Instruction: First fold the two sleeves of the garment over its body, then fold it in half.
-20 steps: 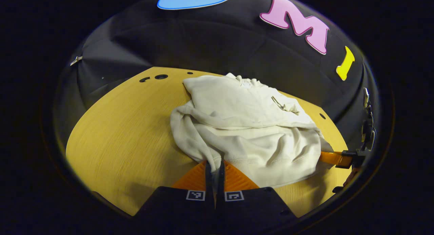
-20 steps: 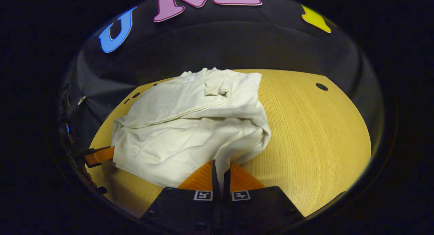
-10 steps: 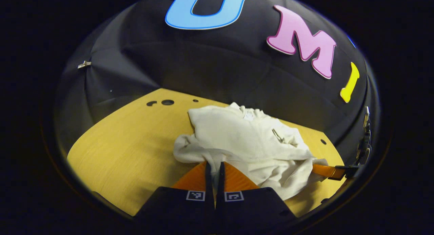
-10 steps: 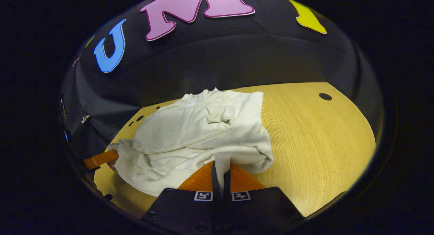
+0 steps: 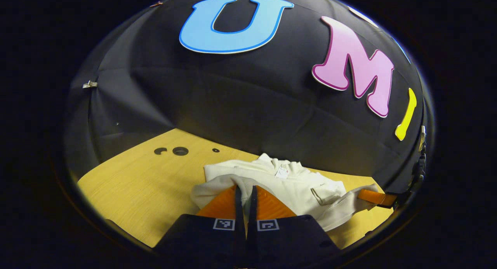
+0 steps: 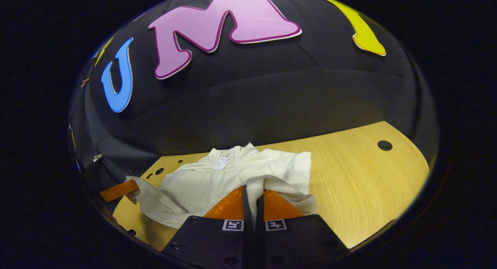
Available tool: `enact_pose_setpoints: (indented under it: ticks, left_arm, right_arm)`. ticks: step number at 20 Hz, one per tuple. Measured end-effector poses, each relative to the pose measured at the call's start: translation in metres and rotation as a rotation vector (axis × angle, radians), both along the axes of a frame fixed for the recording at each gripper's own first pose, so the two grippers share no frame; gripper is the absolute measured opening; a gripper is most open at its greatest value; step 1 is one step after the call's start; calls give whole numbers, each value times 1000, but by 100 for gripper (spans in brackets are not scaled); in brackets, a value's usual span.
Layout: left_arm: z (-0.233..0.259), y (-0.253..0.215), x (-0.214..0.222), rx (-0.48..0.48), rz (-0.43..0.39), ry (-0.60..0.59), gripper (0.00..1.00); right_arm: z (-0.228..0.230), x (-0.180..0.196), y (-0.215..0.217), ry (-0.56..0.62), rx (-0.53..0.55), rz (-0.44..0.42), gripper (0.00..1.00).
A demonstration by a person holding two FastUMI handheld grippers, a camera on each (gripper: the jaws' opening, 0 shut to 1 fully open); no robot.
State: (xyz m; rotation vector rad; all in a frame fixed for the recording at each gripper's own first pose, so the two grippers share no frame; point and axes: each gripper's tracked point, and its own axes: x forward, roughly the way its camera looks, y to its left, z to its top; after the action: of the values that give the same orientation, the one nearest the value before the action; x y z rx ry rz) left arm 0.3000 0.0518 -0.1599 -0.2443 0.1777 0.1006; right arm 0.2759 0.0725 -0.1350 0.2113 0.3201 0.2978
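In the left gripper view, three small dark holes (image 5: 180,151) are seen at the far left of the wooden table (image 5: 132,191), close to the black cloth wall (image 5: 248,102). To the right of them, one cream sweatshirt (image 5: 299,187) lies bunched on the table near the wall. A small white tag (image 5: 280,172) sits at its neckline; its print is too small to be read. The left gripper (image 5: 244,193) is held at the bottom middle with its fingers pressed together on a fold of the sweatshirt's near edge, the cloth being pinched between them. Two square black-and-white markers (image 5: 245,224) are fixed to the gripper body. At the far right, the right gripper (image 5: 376,198) is seen gripping the sweatshirt's other corner.

In the right gripper view, the left gripper (image 6: 118,190) appears at the far left, with cloth drawn to its tip. The sweatshirt (image 6: 205,187) is spread across the left half of the table (image 6: 361,191), its tag (image 6: 221,163) again unreadable. The right gripper (image 6: 253,197) at the bottom middle has its fingers closed on a ridge of cloth rising between them. Two square markers (image 6: 254,224) are carried here as well. One dark hole (image 6: 384,145) is seen at the table's far right.
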Motion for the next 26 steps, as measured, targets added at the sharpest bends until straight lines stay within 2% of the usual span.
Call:
enact_pose_setpoints:
  ticks: [4,9,14,18,20,21,22,23,25,26]
  left_arm:
    - [10,1,37,31,-10,-39,6]
    - [7,14,75,58,-18,-36,6]
    - [-2,35,115,5,4,-8,6]
    - [-16,40,133,0,6,8,6]
    - [-25,43,136,33,30,24,10]
    - [-27,44,138,45,43,27,17]
    - [-25,43,137,48,48,24,20]
    - [-23,41,138,49,50,15,23]
    - [-17,39,135,53,41,4,36]
    - [-13,40,133,65,47,1,32]
  right_arm:
    - [9,31,10,-34,13,-15,5]
    - [10,59,14,-70,-33,-31,5]
    - [2,96,7,-71,-69,-83,5]
    - [-14,115,9,-52,-101,-87,6]
    - [-21,116,10,-32,-105,-99,11]
    - [-24,116,9,-27,-106,-100,14]
    - [-24,116,10,-25,-107,-94,18]
    - [-25,115,13,-33,-109,-80,15]
    - [-22,109,17,-36,-104,-51,38]
    - [-18,106,21,-40,-89,-31,41]
